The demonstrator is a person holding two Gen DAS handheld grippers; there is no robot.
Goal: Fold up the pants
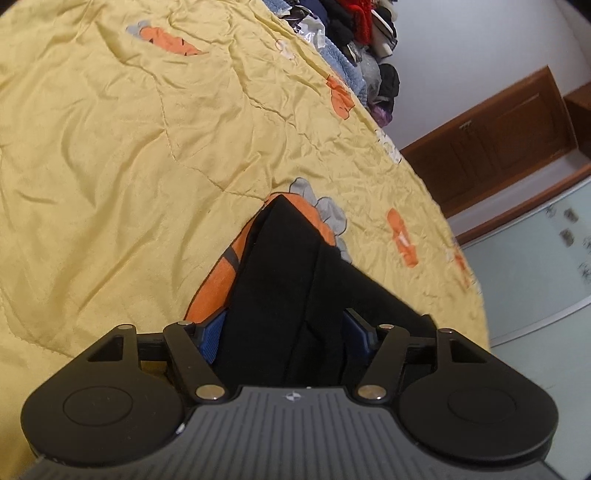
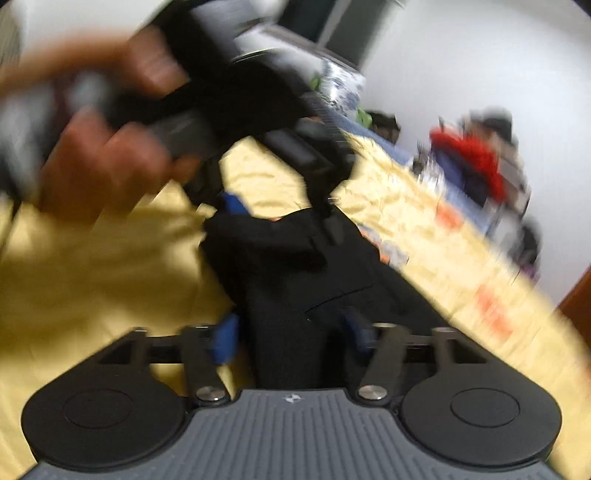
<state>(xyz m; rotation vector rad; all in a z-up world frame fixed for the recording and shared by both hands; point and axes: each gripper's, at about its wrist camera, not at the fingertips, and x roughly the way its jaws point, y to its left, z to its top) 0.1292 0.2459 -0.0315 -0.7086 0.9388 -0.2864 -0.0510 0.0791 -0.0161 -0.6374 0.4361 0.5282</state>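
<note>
The black pants (image 1: 280, 277) lie bunched on a yellow bedspread (image 1: 110, 166) printed with orange carrots. In the left wrist view my left gripper (image 1: 282, 332) straddles the bunch. Its blue pads (image 1: 210, 339) stand at the sides of the cloth without squeezing it, so it is open. In the blurred right wrist view my right gripper (image 2: 290, 332) is open around the near end of the pants (image 2: 295, 280), with yellow cover showing beside its left pad (image 2: 225, 339). At the far end of the pants is the left gripper (image 2: 280, 218), held by a hand (image 2: 103, 166).
A pile of mixed clothes (image 1: 354, 33) lines the far side of the bed against a white wall, and is also seen as the clothes heap (image 2: 476, 162). The bed's edge falls away to the right, with a brown wooden cabinet (image 1: 498, 136) beyond it.
</note>
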